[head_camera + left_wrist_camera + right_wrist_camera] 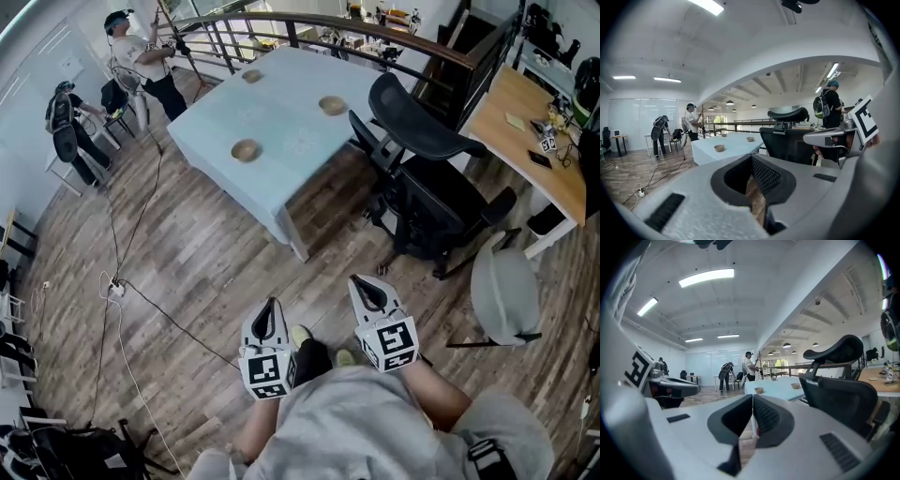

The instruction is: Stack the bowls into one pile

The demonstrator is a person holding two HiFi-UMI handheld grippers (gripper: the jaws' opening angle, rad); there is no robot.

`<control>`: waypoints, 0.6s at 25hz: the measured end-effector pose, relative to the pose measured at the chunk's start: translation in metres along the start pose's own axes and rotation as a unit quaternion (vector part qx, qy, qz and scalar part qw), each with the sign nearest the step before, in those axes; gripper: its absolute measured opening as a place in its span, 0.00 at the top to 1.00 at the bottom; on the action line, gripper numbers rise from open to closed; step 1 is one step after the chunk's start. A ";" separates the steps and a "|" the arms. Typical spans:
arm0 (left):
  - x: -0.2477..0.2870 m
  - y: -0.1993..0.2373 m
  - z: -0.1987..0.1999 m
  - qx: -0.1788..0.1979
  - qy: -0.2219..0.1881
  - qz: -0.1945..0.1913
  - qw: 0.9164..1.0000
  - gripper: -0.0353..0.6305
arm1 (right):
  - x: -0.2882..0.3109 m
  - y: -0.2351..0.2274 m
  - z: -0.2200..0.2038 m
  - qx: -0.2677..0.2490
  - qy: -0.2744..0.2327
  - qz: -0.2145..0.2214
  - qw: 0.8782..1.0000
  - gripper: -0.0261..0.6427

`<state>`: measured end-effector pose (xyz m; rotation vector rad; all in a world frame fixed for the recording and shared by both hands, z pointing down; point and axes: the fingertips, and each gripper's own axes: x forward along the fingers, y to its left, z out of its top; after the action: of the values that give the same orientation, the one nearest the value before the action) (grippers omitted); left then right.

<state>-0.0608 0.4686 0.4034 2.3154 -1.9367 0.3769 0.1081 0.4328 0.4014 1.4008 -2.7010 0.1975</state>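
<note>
Bowls, three, round, shallow, tan (matte, wood-like): near bowl (246, 150), right bowl (332, 105), far bowl (252, 76); all lie well apart on the table (291, 141) ahead of you, none stacked; table draped in smooth pale-blue cloth; floor (206, 272) of brown planks; black office chair (422, 169) just beside the table. Your left gripper (270, 314): white shell, black cross-hatched pads (765, 176), jaws pressed together on nothing. Your right gripper (367, 289): same build, jaws closed tip to tip, empty; both well short of the table.

Left claw (269, 322) and right claw (369, 293), side by side, point forward, jaws together and empty.
</note>
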 end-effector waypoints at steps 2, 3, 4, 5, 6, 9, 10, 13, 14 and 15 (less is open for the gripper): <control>0.007 0.003 0.001 0.003 -0.001 -0.002 1.000 0.92 | 0.006 0.000 -0.001 -0.006 0.003 0.002 1.000 0.92; 0.011 0.004 0.001 0.004 -0.001 -0.003 1.000 0.92 | 0.010 0.000 -0.002 -0.009 0.005 0.002 1.000 0.92; 0.016 0.006 0.001 0.003 0.000 -0.005 1.000 0.92 | 0.014 -0.001 -0.002 -0.012 0.007 0.002 1.000 0.92; 0.021 0.009 0.001 0.003 0.000 -0.006 1.000 0.92 | 0.018 -0.002 -0.001 -0.013 0.008 0.002 1.000 0.92; 0.026 0.012 0.002 0.003 0.001 -0.008 1.000 0.92 | 0.023 -0.002 -0.001 -0.014 0.009 0.002 1.000 0.92; 0.043 0.022 0.005 0.003 0.000 -0.012 1.000 0.92 | 0.041 -0.005 0.001 -0.020 0.012 0.000 1.000 0.92; 0.049 0.027 0.005 0.002 0.000 -0.013 1.000 0.92 | 0.049 -0.006 0.002 -0.022 0.014 -0.002 1.000 0.92; 0.068 0.044 0.007 0.003 0.001 -0.014 1.000 0.92 | 0.074 -0.009 0.003 -0.024 0.021 -0.008 0.999 0.92; 0.076 0.050 0.007 0.003 0.003 -0.014 1.000 0.92 | 0.083 -0.009 0.004 -0.024 0.022 -0.008 0.999 0.92; 0.083 0.056 0.007 0.003 0.006 -0.016 1.000 0.92 | 0.092 -0.009 0.005 -0.024 0.023 -0.007 0.999 0.92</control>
<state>-0.1012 0.3774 0.4126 2.3385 -1.8947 0.3913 0.0621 0.3525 0.4105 1.3837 -2.6411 0.1609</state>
